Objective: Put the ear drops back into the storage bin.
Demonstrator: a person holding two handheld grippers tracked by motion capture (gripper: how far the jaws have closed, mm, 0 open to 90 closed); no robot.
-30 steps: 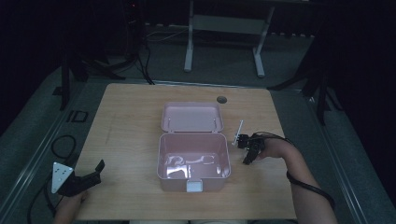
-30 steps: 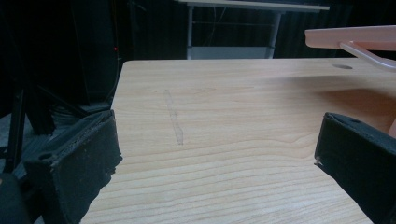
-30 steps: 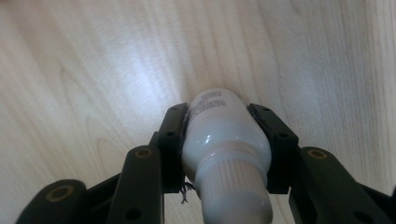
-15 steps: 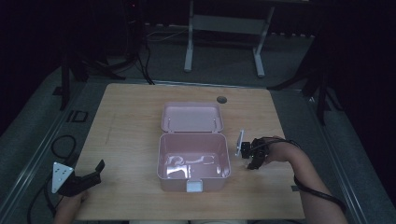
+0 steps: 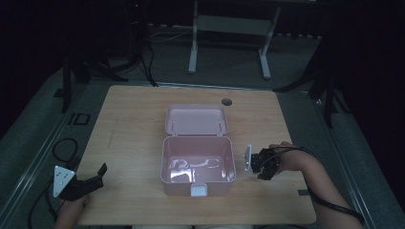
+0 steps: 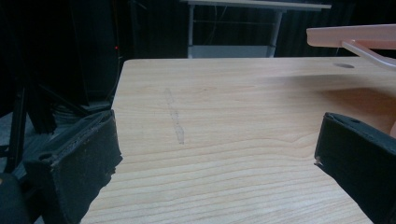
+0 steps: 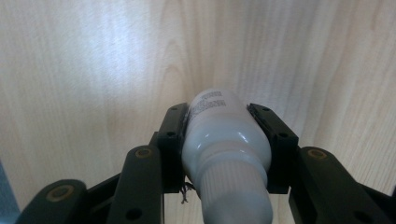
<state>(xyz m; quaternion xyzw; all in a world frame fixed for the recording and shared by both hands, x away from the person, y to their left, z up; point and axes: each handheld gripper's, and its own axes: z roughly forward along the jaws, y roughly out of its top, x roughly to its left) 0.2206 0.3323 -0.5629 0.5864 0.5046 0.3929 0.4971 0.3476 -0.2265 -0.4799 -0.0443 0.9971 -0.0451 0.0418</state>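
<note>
A pink plastic box [image 5: 165, 162] stands open at the table's middle, its lid [image 5: 196, 119] laid back behind it. Right of the box, my right gripper [image 5: 263, 168] hangs over bare wood and points down. In the right gripper view its jaws [image 7: 226, 123] are shut on a white bottle [image 7: 224, 144], one pad on each side of its body. My left gripper [image 5: 93, 177] rests at the table's near left corner, jaws wide apart. In the left gripper view nothing lies between its fingers [image 6: 79, 158], and the box lid [image 6: 355, 35] juts in at the top right.
A round cable hole [image 5: 226, 101] sits in the tabletop behind the box. Something pale and glossy lies on the box floor [image 5: 196, 167]. A metal frame [image 5: 229, 28] stands on the floor beyond the table. Cables [image 5: 59, 148] lie off the left edge.
My right gripper has moved right and toward the near edge, away from the box's side, with the white bottle still in its jaws. The left gripper has stayed put.
</note>
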